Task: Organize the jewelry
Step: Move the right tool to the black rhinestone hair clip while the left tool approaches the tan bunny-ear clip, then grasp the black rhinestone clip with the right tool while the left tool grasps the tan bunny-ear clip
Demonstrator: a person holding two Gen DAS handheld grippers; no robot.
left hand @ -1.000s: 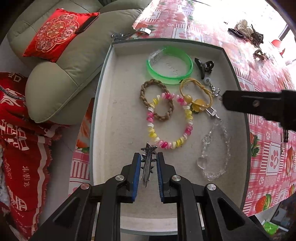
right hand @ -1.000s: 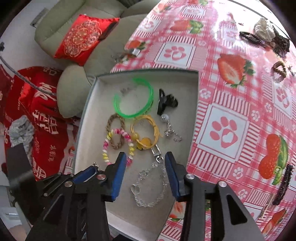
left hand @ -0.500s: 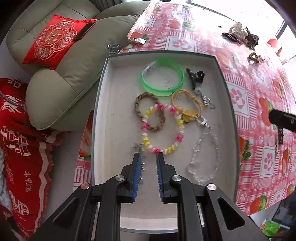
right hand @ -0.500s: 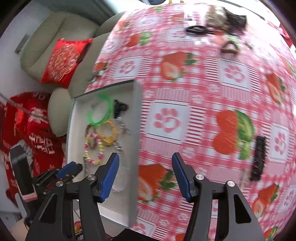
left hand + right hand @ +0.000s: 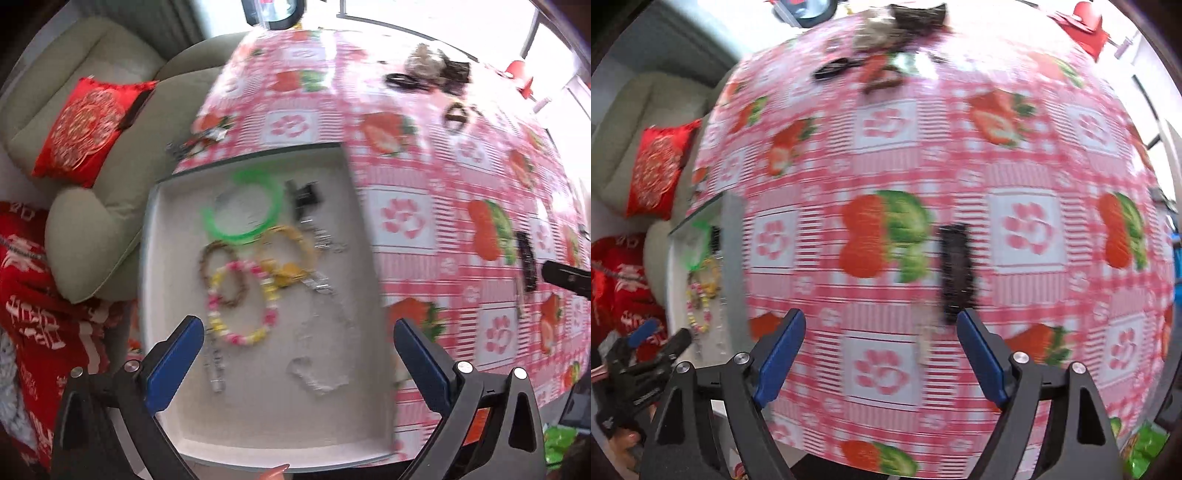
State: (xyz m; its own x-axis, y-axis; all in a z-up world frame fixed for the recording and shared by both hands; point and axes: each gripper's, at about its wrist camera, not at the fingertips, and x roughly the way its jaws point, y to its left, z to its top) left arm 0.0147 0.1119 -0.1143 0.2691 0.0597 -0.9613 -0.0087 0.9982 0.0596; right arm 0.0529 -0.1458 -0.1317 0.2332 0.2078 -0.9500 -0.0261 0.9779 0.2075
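A grey tray on the table holds a green bangle, a braided brown bracelet, a pink-and-yellow bead bracelet, a yellow cord piece, a black claw clip, a clear crystal bracelet and a silver hair clip. My left gripper is open wide above the tray's near end, empty. My right gripper is open over the tablecloth, just short of a black comb clip with a pale piece beside it. The tray also shows in the right wrist view.
The table carries a pink strawberry-and-paw cloth. More hair pieces lie at its far side. A grey sofa with a red cushion stands left of the table. Red fabric lies beside it.
My left gripper let go of the silver hair clip in the tray, then opened wide and drew back. My right gripper swung right, away from the tray, to the black comb clip.
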